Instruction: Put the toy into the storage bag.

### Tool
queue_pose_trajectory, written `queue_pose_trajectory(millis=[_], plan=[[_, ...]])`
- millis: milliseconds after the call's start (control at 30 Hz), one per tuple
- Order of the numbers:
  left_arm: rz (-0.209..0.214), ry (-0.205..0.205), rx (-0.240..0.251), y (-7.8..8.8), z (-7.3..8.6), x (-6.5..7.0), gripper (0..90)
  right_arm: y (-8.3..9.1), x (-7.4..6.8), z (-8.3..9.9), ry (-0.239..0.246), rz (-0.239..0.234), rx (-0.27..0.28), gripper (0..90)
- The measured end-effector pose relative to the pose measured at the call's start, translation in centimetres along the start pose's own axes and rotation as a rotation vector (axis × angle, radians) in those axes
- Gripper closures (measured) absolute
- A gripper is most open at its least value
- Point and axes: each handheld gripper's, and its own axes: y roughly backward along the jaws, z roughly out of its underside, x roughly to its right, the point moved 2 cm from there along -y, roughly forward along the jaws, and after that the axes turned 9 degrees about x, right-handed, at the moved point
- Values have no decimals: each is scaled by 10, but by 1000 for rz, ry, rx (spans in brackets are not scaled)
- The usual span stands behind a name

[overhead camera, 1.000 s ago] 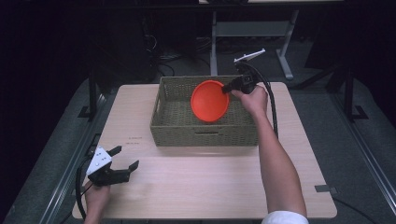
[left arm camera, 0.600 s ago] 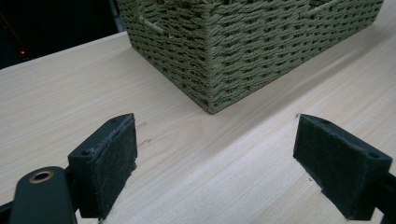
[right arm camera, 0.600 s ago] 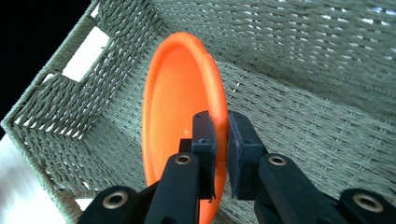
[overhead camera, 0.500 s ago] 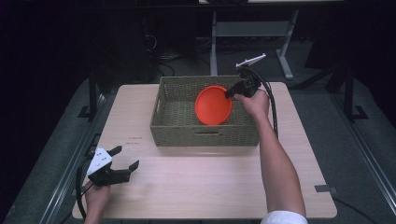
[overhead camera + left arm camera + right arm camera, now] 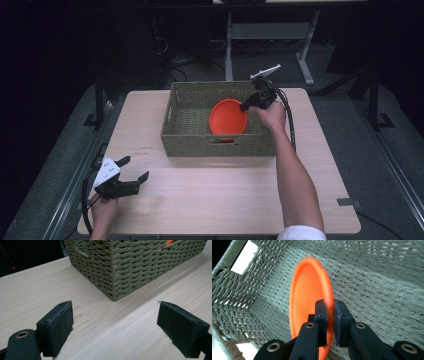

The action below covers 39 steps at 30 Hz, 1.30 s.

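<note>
While clamped, plate [image 5: 308, 295] rim between jaws

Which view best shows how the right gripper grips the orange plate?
The right gripper view: the right gripper clamps the orange plate by its rim, on edge inside the woven basket. The high view gives the plate's place in the basket. The left gripper view catches an orange sliver above the basket rim.

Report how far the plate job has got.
Done: the right gripper has clamped the orange plate by its rim. In hand: the plate hangs tilted inside the woven basket. Left: set it down and let go. The left gripper waits open.
</note>
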Motion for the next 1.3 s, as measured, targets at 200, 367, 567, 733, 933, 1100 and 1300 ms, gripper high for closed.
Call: queue_pose_trajectory(millis=[200, 367, 567, 733, 933, 1100, 1300], plan=[[-1, 2, -1, -1, 0, 0, 130, -8, 5, 3, -22, 2, -24, 819], [-1, -1, -3, 0, 0, -1, 130, -15, 10, 6, -30, 12, -49, 818], [1, -1, -2, 1, 0, -1, 130, -19, 11, 6, -54, 29, -62, 814], [0, -4, -5, 1, 0, -1, 130, -18, 13, 6, -79, 12, -72, 746], [1, -3, -3, 1, 0, 0, 130, -20, 13, 8, -78, 46, -104, 662], [-1, -5, -2, 1, 0, 0, 130, -19, 10, 7, -76, 69, -100, 618], [4, -4, -5, 1, 0, 1, 130, -11, 10, 6, -85, 37, -76, 609]])
